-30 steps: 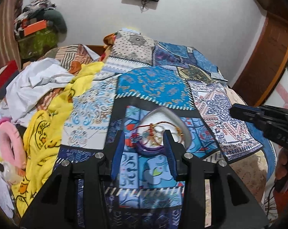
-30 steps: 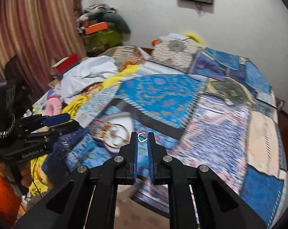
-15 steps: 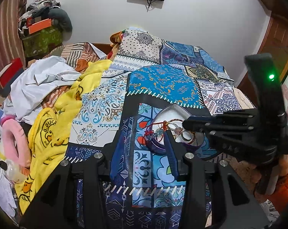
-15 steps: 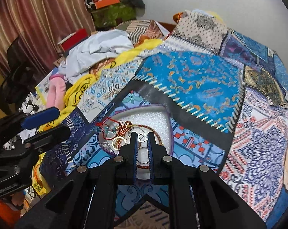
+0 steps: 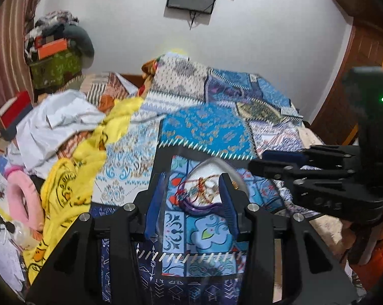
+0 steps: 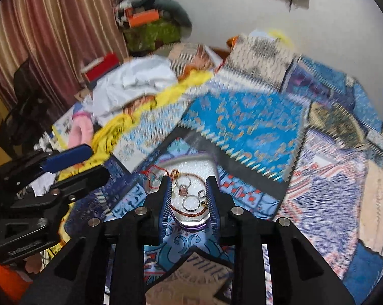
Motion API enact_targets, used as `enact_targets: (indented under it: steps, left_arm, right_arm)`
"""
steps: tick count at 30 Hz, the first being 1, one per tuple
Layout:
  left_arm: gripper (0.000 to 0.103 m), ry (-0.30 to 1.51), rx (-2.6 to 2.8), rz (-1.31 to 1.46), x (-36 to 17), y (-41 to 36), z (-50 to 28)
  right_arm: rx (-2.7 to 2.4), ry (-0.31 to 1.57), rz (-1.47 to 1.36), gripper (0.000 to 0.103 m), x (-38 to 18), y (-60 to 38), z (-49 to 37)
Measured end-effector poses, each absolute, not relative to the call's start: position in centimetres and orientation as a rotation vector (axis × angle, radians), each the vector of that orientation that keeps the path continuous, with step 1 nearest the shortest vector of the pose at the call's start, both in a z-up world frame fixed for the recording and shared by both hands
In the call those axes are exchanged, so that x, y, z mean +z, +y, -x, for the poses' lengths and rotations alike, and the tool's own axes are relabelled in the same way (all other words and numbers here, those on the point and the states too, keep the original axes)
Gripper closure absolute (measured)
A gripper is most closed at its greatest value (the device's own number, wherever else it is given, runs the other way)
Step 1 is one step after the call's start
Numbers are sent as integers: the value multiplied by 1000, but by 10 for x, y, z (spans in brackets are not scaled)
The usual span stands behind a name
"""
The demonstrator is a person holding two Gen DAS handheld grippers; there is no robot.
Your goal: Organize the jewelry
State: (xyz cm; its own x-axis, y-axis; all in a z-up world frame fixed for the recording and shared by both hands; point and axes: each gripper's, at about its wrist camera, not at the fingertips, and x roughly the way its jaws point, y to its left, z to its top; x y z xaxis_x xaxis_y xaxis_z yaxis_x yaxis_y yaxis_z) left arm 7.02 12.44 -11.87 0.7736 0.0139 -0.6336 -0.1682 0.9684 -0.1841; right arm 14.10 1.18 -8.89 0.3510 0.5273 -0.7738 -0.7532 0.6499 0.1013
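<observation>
A clear heart-shaped tray with a purple rim (image 6: 194, 225) lies on the patchwork bedspread; it also shows in the left wrist view (image 5: 218, 163). It holds a red cord (image 6: 157, 171), a brown bangle (image 6: 189, 213), silver rings (image 6: 191, 202) and a small ring (image 6: 183, 190). My right gripper (image 6: 189, 203) is open and empty, just above the tray's near end. My left gripper (image 5: 191, 200) is open and empty, its fingers on either side of the tray's near edge. The right gripper also shows at the right of the left wrist view (image 5: 280, 162).
The patchwork bedspread (image 6: 255, 127) covers the bed. A yellow cloth (image 5: 72, 178), white clothes (image 5: 54, 127) and a pink ring pillow (image 5: 21, 198) lie at the left. Striped curtains (image 6: 39, 38) hang left. A wooden door (image 5: 356, 63) stands at the right.
My right gripper has opened over the tray and the small ring it held now lies in the tray. Both cameras shifted and the views are blurred.
</observation>
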Motion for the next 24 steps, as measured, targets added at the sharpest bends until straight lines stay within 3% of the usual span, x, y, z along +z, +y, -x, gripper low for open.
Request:
enact_targets:
  steps: [6,11,15,17,19,24]
  left_arm:
    - [58,542,113,169,-69,101,-44]
    - [51,383,123,116,-23,79,-10]
    - [37,274,140,84,5,64,18]
    - [23,222,159,78,16,57,32]
    - [0,181,175,78,24,54,43]
    - [0,148,186,88,34,50,62]
  right_arm:
    - [816,656,202,77,-26,-29,-107]
    - [762,426,136,54,21,-65,-66]
    - [712,277,91,40,46,-87,-34]
    - [684,219,76,26,55,-96,-19]
    - [658,181,66,17,60,-101,-10]
    - [611,137,56,3,61,-105,3]
